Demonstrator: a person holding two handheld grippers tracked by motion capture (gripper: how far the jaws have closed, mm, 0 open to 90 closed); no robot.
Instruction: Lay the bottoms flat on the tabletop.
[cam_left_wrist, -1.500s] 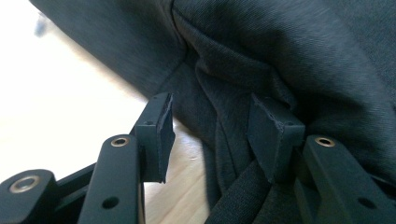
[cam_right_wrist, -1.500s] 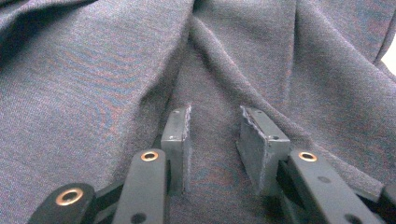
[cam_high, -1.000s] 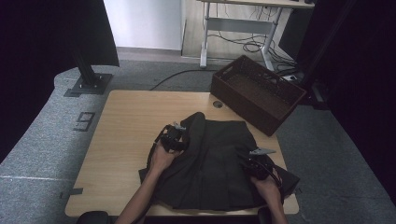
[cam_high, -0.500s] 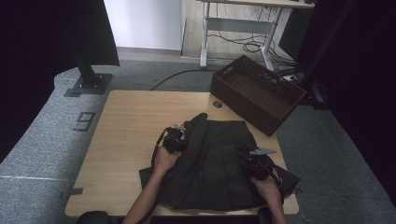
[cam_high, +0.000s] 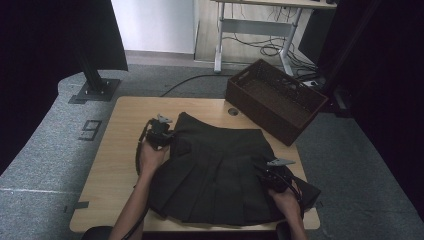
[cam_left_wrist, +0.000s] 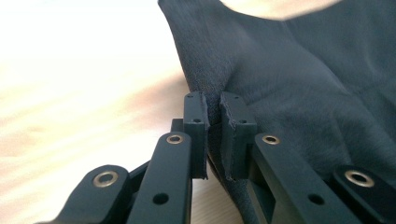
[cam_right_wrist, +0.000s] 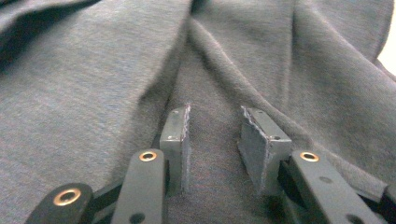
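My left claw (cam_left_wrist: 213, 128), its jaws just closing, pinches the dark skirt's (cam_high: 215, 170) edge; my right claw (cam_right_wrist: 215, 140) rests released on the skirt.

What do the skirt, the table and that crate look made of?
Skirt: soft matte woven cloth, likely; pleats and fine nap show. Table: pale wood-look top, probably laminate; smooth grain. Crate: dark perforated walls, probably moulded plastic.

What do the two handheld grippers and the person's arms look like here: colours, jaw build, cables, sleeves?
Both the left gripper and the right gripper are black, each topped by a grey three-cornered plate. Their linked jaw arms carry brass-coloured rivets and flat rectangular pads with frayed edges. A black cable loops from the left one. Forearms show no sleeves.
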